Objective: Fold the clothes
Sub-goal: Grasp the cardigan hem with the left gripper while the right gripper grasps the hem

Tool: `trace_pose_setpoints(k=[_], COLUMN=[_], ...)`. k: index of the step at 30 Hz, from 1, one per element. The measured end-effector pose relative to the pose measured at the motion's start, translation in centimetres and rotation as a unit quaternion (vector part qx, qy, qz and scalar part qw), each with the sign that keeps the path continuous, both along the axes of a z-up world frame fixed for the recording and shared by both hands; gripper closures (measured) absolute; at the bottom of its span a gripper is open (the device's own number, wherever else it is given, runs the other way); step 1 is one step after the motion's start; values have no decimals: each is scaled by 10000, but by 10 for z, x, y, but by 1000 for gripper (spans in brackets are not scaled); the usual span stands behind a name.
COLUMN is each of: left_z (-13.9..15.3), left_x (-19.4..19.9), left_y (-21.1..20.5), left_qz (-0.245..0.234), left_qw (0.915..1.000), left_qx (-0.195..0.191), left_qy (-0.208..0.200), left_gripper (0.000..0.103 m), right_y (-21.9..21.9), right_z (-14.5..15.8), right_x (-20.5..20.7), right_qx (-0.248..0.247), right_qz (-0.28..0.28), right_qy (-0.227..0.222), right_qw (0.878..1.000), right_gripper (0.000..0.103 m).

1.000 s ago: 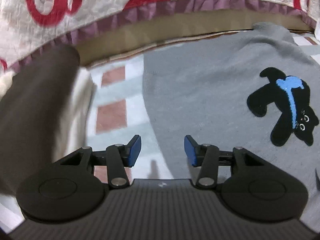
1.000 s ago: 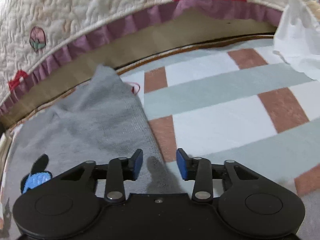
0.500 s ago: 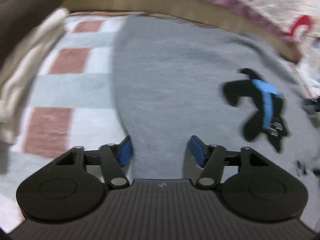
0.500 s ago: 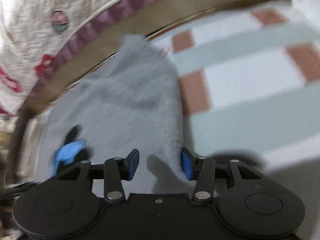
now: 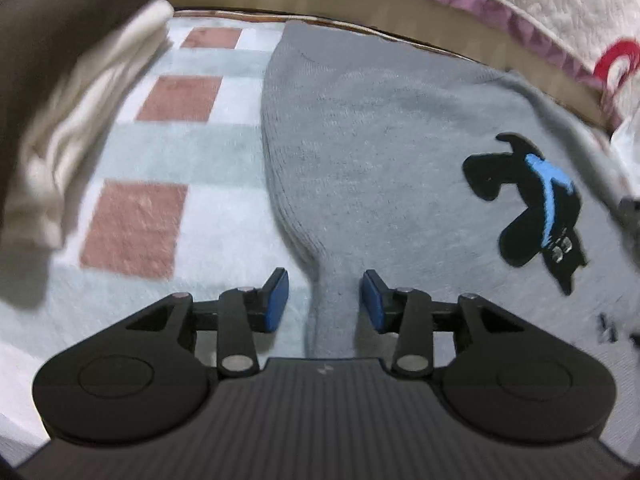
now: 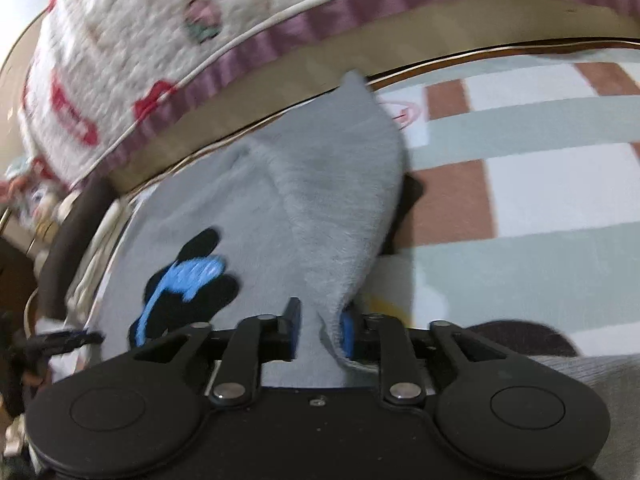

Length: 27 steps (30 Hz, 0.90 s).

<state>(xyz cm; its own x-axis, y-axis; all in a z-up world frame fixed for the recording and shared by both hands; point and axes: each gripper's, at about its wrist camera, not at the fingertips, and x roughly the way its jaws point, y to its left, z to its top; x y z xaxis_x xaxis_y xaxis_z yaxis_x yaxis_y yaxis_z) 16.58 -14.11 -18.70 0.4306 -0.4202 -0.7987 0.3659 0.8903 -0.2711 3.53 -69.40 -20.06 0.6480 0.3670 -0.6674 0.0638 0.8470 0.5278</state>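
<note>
Lying flat on the checked mat (image 5: 168, 148) beside the quilt (image 6: 160, 40), the grey sweater (image 5: 380, 128) looks soft, light and floppy, best taken by its edges, where the right gripper (image 6: 319, 330) pinches a lifted fold while the left gripper (image 5: 324, 300) straddles the hem, pads apart.

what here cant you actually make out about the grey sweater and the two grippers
- Left wrist view: the left gripper straddles the grey sweater edge; whether its pads touch is unclear.
- Right wrist view: the right gripper pinches a raised fold; motion blur hides how firmly.
- Both views: the gripper bodies cut off the sweater's near part.
</note>
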Motion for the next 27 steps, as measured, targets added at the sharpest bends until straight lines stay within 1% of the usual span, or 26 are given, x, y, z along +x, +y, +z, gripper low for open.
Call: trace_pose_setpoints(k=[1,3,4,7,8,9,10,11,12,13,14,15,16,17,18,19,20,23,24,26,27], left_z=[-2,-6,-8,-12,-14,-15,-15,-8,0,9,17,23,25,24,24,21,18,9,6,4,3], left_x=[1,3,4,12,14,13,12,10,9,7,6,7,7,7,6,5,3,1,-1,-5,-6], left_y=[-1,-2,-2,1,2,0,-3,-1,2,6,9,16,17,15,13,9,4,-1,-1,2,4], left_qz=[-16,-48,-65,138,173,93,-21,-32,-8,16,40,179,210,190,170,102,17,29,34,29,25], left_qw=[9997,9977,9959,9906,9880,9885,9900,9903,9901,9894,9883,9844,9835,9842,9848,9862,9878,9865,9864,9878,9885], left_qx=[-202,-606,-808,-1205,-1343,-1301,-1199,-1243,-1338,-1432,-1525,-1753,-1797,-1762,-1726,-1645,-1549,-1600,-1595,-1505,-1455], left_qy=[101,302,403,631,739,759,748,613,435,256,78,23,40,66,93,123,153,361,398,405,406], left_gripper=[63,63,63,63,71,97,96,96,96,96,96,96,96,96,96,96,96,95,95,95,95], right_y=[3,4,3,-4,-6,-8,-7,-4,-1,-1,-3,-5,-12,-22,-29,-33,-30,-7,3,19,24], right_z=[1,1,0,-7,-10,-13,-13,-11,-10,-5,0,6,10,13,12,9,4,-6,-8,-11,-11], right_x=[0,1,2,2,2,2,1,1,0,-2,-5,-9,-13,-17,-20,-19,-15,-2,2,8,10], right_qx=[-34,-93,-89,-261,-243,-225,-149,-42,65,143,206,269,373,498,553,491,325,-291,-520,-945,-1096], right_qz=[81,47,-15,-326,-356,-386,-280,-99,83,113,61,10,-185,-458,-684,-790,-772,-319,-185,35,130], right_qy=[-34,-54,-32,129,185,241,207,124,41,-135,-361,-587,-804,-1015,-1073,-950,-740,-233,-105,63,94], right_qw=[10000,9999,10000,9990,9989,9987,9993,9999,9999,9997,9991,9979,9959,9925,9903,9911,9937,9988,9984,9955,9938], right_gripper=[65,61,60,59,59,58,57,57,70,86,91,93,94,94,94,94,94,93,88,86,79])
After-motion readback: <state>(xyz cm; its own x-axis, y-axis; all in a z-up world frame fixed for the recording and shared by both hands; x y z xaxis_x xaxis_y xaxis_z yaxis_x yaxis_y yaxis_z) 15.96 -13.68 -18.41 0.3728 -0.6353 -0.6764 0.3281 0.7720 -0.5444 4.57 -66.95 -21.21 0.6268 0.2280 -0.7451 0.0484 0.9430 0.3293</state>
